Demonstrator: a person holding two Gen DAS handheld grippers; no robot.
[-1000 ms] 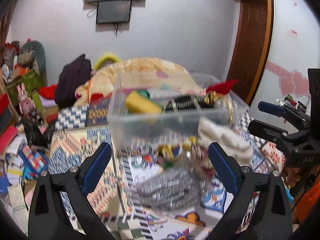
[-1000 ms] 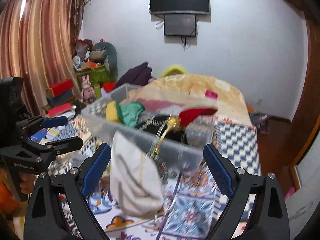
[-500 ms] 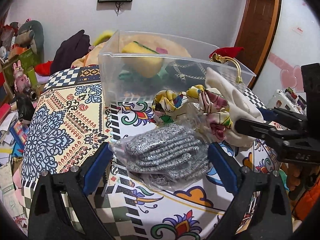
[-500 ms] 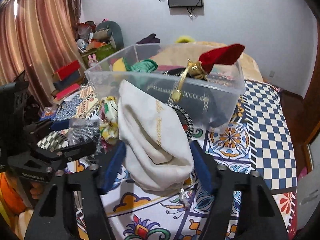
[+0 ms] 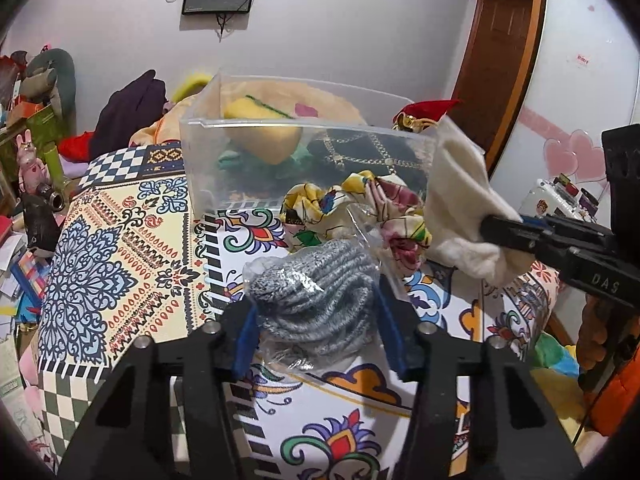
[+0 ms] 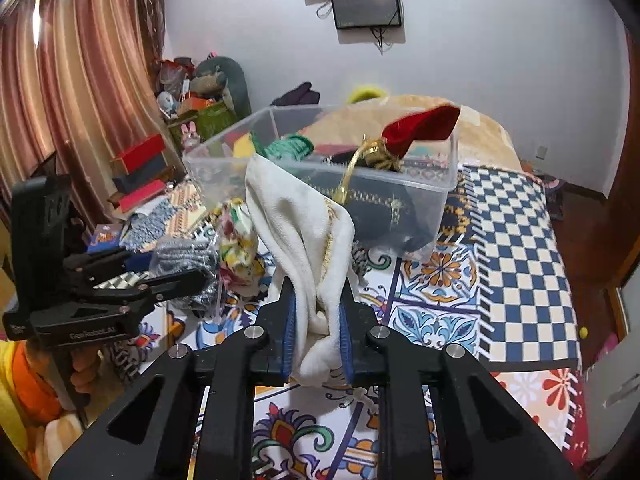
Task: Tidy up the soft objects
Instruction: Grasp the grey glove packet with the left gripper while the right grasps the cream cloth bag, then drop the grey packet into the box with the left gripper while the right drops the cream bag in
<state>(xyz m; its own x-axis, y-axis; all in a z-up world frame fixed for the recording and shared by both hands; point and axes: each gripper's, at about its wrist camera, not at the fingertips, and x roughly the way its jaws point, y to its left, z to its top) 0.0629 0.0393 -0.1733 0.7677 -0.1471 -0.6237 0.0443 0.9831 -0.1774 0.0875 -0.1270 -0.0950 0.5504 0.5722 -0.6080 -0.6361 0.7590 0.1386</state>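
A grey knitted bundle in a clear plastic bag (image 5: 316, 296) lies on the patterned bedspread. My left gripper (image 5: 316, 320) has it between its blue pads, which touch both sides while the jaws are closing; the left gripper (image 6: 168, 266) also shows in the right wrist view. My right gripper (image 6: 316, 320) is closing and pinches the lower end of a cream cloth pouch (image 6: 296, 216), which stands up from the pads. The right gripper (image 5: 500, 228) grips the pouch (image 5: 460, 188) from the right. A crumpled floral cloth (image 5: 360, 208) lies between both, in front of the clear plastic bin (image 5: 304, 124).
The bin (image 6: 400, 180) holds a yellow sponge (image 5: 260, 136), a green item, a black chain-trimmed bag and a red velvet piece (image 6: 420, 128) sticking over its rim. The bedspread (image 5: 120, 240) drops off at the left onto floor clutter. A blanket heap lies behind the bin.
Both grippers have come down and forward onto the bed. The left jaws narrowed around the bagged grey knit, and the right jaws closed from wide open onto the cream pouch.
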